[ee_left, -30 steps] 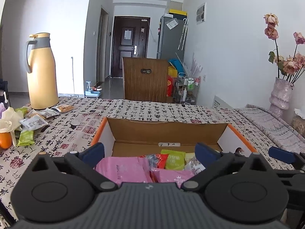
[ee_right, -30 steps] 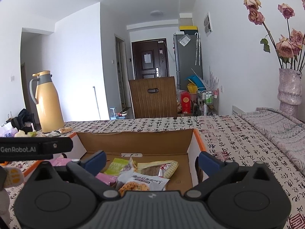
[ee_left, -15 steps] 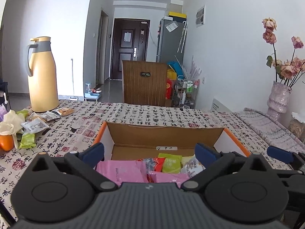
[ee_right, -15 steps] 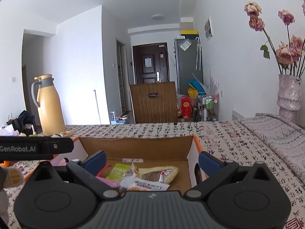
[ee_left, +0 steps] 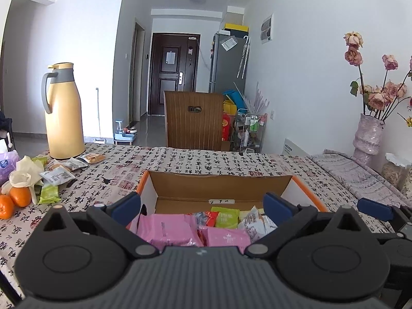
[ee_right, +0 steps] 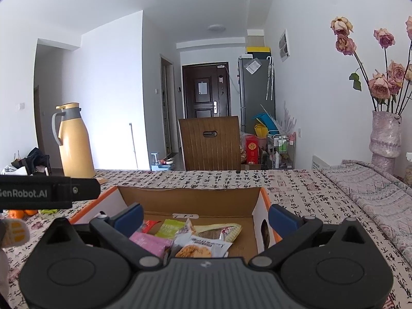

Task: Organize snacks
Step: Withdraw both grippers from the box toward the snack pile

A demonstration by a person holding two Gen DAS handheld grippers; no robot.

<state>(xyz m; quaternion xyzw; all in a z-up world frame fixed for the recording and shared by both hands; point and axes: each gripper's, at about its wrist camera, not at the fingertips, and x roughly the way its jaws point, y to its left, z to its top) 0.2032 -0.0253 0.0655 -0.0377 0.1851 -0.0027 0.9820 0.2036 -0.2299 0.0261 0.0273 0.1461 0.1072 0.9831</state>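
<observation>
The left claw [ee_left: 202, 206] and the right claw [ee_right: 206, 212] hang over the box [ee_left: 219, 185], both wide apart and holding nothing. Snacks [ee_left: 221, 225] lie inside the box. More snacks [ee_left: 55, 177] lie on the tabletop [ee_left: 206, 159] left of the box, near 2 oranges [ee_left: 14, 199].

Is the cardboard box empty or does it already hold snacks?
Partly filled: cardboard box holds pink packets, a green packet and others; bare floor behind.
</observation>
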